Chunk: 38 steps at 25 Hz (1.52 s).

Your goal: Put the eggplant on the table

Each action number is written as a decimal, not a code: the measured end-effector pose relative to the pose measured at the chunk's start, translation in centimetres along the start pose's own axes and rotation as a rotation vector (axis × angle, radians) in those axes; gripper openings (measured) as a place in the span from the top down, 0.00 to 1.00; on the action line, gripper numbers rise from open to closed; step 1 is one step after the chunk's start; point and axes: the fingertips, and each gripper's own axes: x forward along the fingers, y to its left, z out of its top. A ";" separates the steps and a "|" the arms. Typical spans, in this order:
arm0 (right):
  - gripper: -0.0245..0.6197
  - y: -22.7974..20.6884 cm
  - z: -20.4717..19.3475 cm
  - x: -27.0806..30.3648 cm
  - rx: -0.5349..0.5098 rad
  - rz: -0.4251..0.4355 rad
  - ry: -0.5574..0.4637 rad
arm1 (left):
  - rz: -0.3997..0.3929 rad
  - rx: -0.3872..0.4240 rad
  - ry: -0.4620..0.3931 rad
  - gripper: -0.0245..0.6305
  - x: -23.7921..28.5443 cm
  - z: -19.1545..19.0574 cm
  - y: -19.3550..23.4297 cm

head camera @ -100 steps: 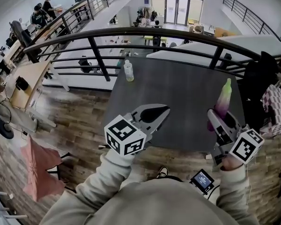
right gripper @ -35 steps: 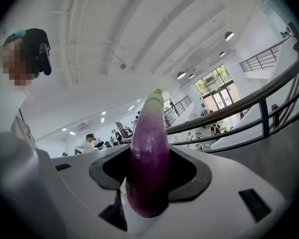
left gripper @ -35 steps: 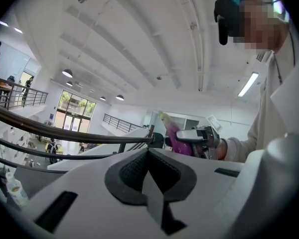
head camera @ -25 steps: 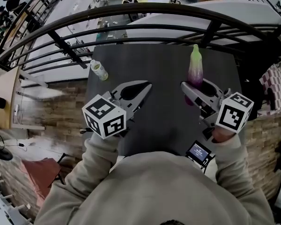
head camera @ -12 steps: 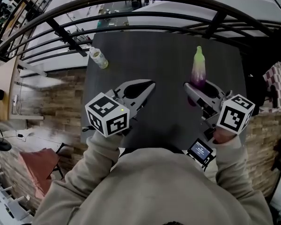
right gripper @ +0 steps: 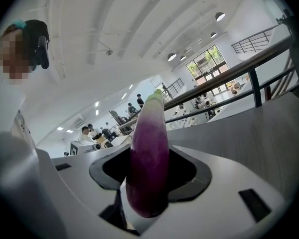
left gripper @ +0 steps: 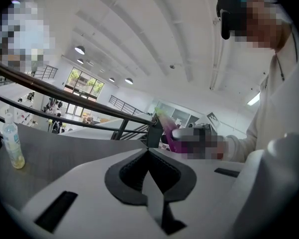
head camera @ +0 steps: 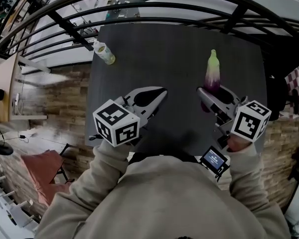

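The eggplant (head camera: 212, 72), purple with a pale green tip, stands out forward from my right gripper (head camera: 208, 91), which is shut on its purple lower end above the right half of the dark table (head camera: 164, 44). In the right gripper view the eggplant (right gripper: 149, 158) fills the gap between the jaws and points up and away. My left gripper (head camera: 158, 93) hovers over the table's near left part, shut with nothing in it. Its closed tips (left gripper: 148, 149) meet in the left gripper view, where the eggplant (left gripper: 170, 133) shows beyond them to the right.
A small plastic bottle (head camera: 104, 52) with yellowish liquid stands near the table's far left corner, also seen as the bottle (left gripper: 12, 146) in the left gripper view. A black railing (head camera: 139, 9) curves behind the table. A small device with a lit screen (head camera: 214, 158) hangs by my right forearm.
Both grippers have come down closer to the table top, the right one still holding the eggplant. The head view has tipped further down, so the table sits lower in the picture.
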 end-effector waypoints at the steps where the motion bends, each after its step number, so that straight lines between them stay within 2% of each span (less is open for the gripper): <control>1: 0.62 -0.3 -0.3 0.1 0.004 0.001 0.007 | -0.001 -0.005 0.005 0.96 0.1 -0.3 0.1; 7: 0.62 -2.1 -1.9 0.3 0.030 -0.002 0.049 | -0.039 -0.029 0.029 0.96 1.5 -2.2 0.2; 38: 0.62 -9.0 -12.9 4.7 0.102 -0.090 0.278 | 0.025 -0.188 0.132 0.96 2.4 -12.3 6.3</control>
